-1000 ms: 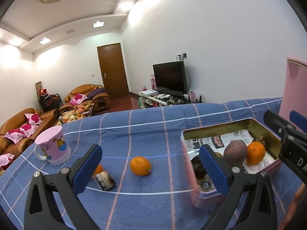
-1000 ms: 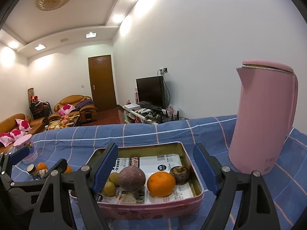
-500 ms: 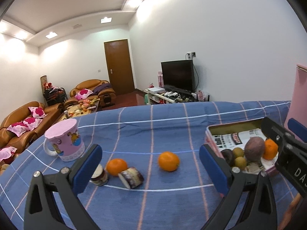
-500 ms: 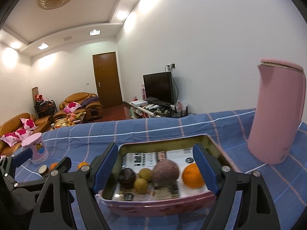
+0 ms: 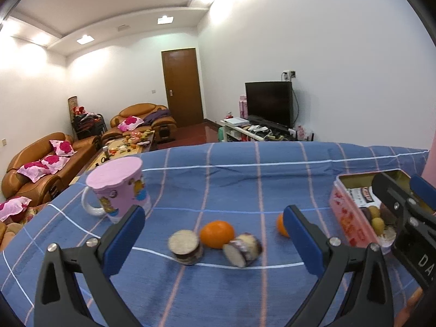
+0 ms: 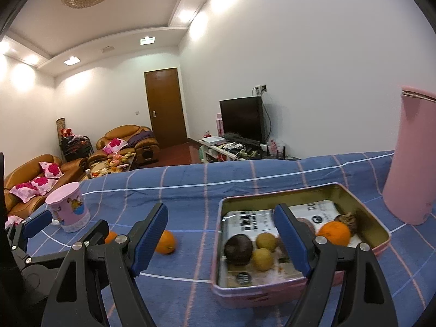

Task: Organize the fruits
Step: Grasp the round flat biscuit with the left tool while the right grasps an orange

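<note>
Table covered in a blue checked cloth (image 5: pixel 231 179), seen from both wrist views. Left gripper (image 5: pixel 212 234): jaws spread wide, nothing between the blue pads, held above the cloth and aimed at a cluster of loose items. Cluster contents: one orange (image 5: pixel 217 233) resting on the cloth; a small jar (image 5: pixel 186 246) standing just left of it, pale lid up; a second small jar (image 5: pixel 243 249) lying on its side just right of the orange, pale end toward the camera. A second orange (image 5: pixel 281 225) lies farther right on the cloth, partly hidden behind the left gripper's right finger, between the cluster and the tin. Pink mug (image 5: pixel 120 190) with cartoon print and a pink cover, standing upright at the left of the cloth. Right gripper (image 6: pixel 220 234): jaws likewise wide apart and empty, hovering over the near left end of the tin. Pink rectangular tin (image 6: pixel 376 223), open, lined with printed paper, holding one dark round fruit (image 6: pixel 239 248), two small yellow-green fruits (image 6: pixel 263 253) beside it, one orange (image 6: pixel 334 232) at the right end, and a brown ridged fruit (image 6: pixel 347 220) behind that orange; a further purplish fruit is mostly hidden by the right gripper's finger. Pink kettle (image 6: pixel 414 163) standing upright to the right of the tin, near but apart.
</note>
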Tool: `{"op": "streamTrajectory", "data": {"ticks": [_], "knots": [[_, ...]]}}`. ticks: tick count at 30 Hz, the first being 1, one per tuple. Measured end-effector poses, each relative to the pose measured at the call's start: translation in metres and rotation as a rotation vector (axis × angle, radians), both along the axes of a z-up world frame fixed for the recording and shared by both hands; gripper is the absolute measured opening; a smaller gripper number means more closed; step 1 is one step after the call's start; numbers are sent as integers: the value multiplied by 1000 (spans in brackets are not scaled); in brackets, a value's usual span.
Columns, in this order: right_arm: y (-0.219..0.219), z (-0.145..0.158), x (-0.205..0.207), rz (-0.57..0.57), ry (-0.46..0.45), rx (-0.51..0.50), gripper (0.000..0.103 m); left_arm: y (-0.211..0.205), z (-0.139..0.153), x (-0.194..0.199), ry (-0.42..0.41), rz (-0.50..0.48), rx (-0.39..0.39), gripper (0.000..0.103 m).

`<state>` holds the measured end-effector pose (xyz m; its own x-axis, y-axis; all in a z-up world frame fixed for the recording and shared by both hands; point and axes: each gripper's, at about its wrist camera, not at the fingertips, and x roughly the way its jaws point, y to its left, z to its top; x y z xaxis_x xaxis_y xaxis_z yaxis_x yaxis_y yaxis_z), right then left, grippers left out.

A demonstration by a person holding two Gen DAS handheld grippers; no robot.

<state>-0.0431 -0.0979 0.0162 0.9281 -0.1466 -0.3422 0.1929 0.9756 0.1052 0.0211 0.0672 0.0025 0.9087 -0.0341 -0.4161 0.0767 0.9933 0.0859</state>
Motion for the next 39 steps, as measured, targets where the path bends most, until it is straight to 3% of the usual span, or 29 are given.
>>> {"op": "streamTrajectory", "data": {"ticks": [6, 14, 23, 26, 30, 33, 39], "knots": [[16, -2, 11, 28, 11, 17, 81, 20, -1, 9, 15, 28, -3, 103], [32, -3, 21, 58, 29, -8, 81, 57, -4, 28, 39, 109, 63, 103], [36, -17, 55, 154, 182, 35, 81, 110, -5, 47, 106, 202, 31, 103], [42, -23, 69, 184, 240, 30, 73, 120, -5, 50, 119, 219, 7, 103], [53, -33, 89, 207, 336, 11, 66, 121, -7, 51, 144, 182, -26, 102], [55, -39, 100, 206, 388, 18, 65, 105, -10, 50, 158, 111, 15, 100], [71, -47, 110, 193, 457, -67, 65, 78, -12, 47, 164, -2, 95, 99]]}}
